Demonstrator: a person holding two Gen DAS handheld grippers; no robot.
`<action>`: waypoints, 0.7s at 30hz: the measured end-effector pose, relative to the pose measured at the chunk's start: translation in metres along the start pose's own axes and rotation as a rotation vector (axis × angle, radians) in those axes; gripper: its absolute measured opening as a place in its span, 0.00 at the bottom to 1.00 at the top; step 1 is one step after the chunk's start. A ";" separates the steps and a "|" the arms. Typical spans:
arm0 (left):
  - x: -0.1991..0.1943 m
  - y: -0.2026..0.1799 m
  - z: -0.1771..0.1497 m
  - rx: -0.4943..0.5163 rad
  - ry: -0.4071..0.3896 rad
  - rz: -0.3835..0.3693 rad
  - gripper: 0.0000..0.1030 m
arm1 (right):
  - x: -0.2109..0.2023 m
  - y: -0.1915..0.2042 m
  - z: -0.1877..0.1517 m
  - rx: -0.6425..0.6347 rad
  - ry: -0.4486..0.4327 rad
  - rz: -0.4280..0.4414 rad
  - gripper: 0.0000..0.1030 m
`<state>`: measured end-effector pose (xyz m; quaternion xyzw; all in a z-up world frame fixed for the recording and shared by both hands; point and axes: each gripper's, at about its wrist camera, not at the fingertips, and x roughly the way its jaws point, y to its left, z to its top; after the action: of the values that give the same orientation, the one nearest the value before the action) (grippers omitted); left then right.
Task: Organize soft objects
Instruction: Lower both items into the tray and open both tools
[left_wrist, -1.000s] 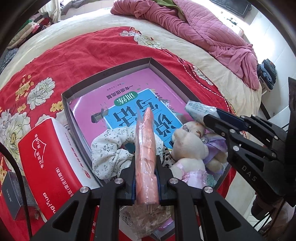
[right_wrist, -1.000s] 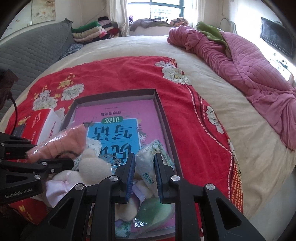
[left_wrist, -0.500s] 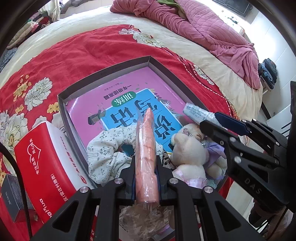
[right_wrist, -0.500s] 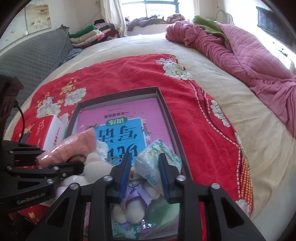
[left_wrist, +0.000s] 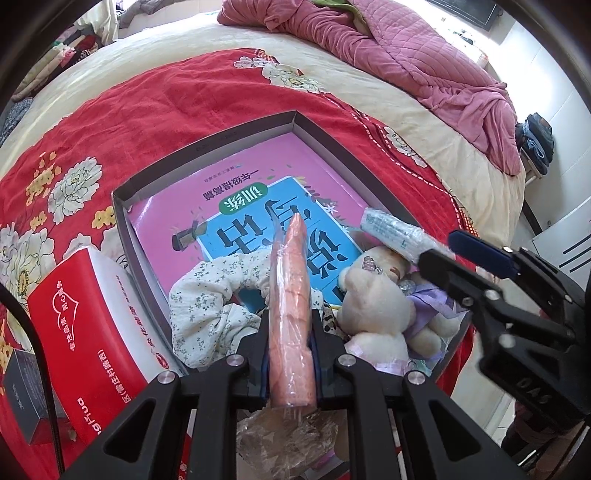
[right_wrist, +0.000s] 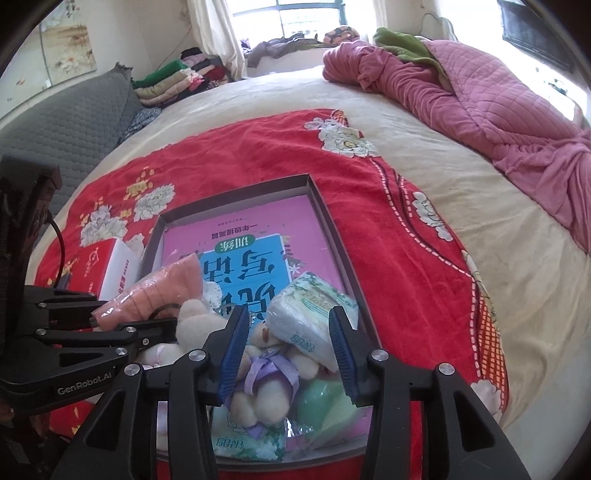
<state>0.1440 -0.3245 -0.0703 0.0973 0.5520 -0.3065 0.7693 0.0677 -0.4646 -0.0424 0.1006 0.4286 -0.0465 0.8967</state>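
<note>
A wide bed (right_wrist: 461, 206) carries everything. A crumpled pink quilt (right_wrist: 498, 110) lies along its far right edge, and a red flowered blanket (right_wrist: 258, 147) covers the near half. On the blanket, near the front edge of the bed, stands a shallow grey box (left_wrist: 325, 136). A pink and blue book (left_wrist: 258, 206) lies flat on its floor and fills the far part. Outside the box, touching its left wall, stands a red and white carton (left_wrist: 85, 317).

The soft things are gathered in the near part of the box. A floral cloth scrunchie (left_wrist: 210, 295) lies by the left wall, on the book. To its right lies a cream teddy bear (left_wrist: 373, 306) with a purple ribbon. A white tissue pack (right_wrist: 314, 325) leans on the bear near the right wall, one end raised. Flat green packets (right_wrist: 325, 406) lie at the near right corner.

The left gripper (left_wrist: 290, 343) is closed tight on a pink roll in clear wrap (left_wrist: 290, 295), held above the scrunchie. The right gripper (right_wrist: 288, 343) has its jaws opening; the tissue pack stands between the blue pads, and they do not press on it.
</note>
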 end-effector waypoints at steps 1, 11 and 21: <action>0.000 0.001 0.000 -0.006 0.004 -0.001 0.16 | -0.004 -0.002 0.000 0.008 -0.012 -0.002 0.50; -0.003 -0.004 0.000 -0.003 0.003 0.021 0.22 | -0.029 -0.010 -0.004 0.052 -0.045 -0.044 0.57; 0.002 -0.002 0.001 -0.017 0.003 0.021 0.41 | -0.045 -0.012 -0.011 0.067 -0.051 -0.080 0.58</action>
<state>0.1443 -0.3275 -0.0710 0.0969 0.5546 -0.2935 0.7726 0.0286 -0.4743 -0.0159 0.1119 0.4076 -0.0993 0.9008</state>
